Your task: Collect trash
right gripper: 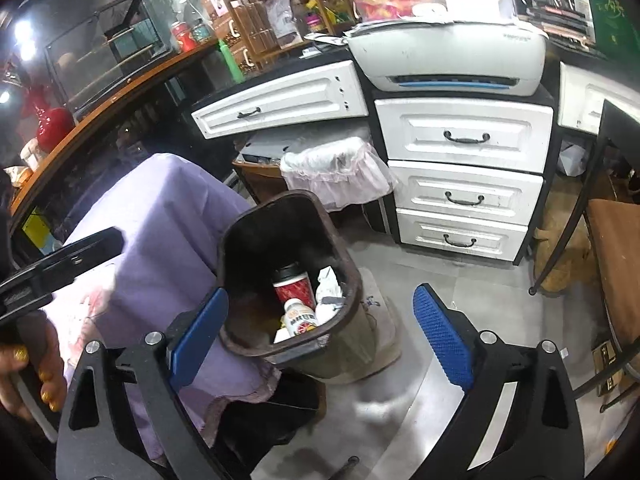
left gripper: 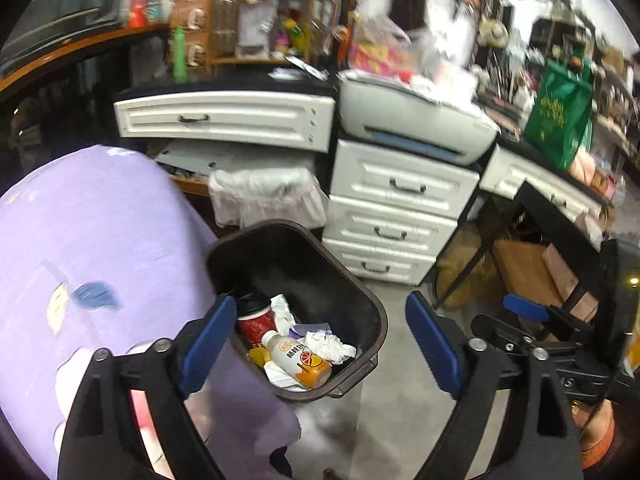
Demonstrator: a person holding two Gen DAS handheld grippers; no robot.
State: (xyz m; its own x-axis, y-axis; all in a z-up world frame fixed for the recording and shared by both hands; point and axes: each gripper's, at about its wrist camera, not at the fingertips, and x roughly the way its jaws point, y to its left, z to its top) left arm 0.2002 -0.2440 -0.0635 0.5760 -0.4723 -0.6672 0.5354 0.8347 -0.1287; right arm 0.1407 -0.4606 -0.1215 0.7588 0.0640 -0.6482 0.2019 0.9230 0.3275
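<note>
1. The left hand-held gripper (left gripper: 320, 344) is standing released at the bottom of the left wrist view, its blue pads spread wide with nothing between them.
2. The right hand-held gripper (right gripper: 320, 340) is likewise standing wide apart and empty at the bottom of the right wrist view.
3. The dark brown rectangular plastic trash bin (left gripper: 362, 296) is sitting on the grey floor (left gripper: 396, 400) at the centre of both views, just beside a chair draped in lilac cloth (left gripper: 100, 240) on its left.
4. Inside the bin, a white plastic bottle with an orange label (left gripper: 298, 356) is lying on its side, its long axis running diagonally, cap toward the upper left and base toward the lower right.
5. A red paper cup with a black lid (left gripper: 254, 316) is leaning just beside the bottle, lid toward the top of the frame.
6. Crumpled white paper wads (left gripper: 330, 346) are lying to the right of the bottle, touching it.
7. A white drawer unit with black handles (left gripper: 400, 208) is standing behind the bin at centre right.
</note>
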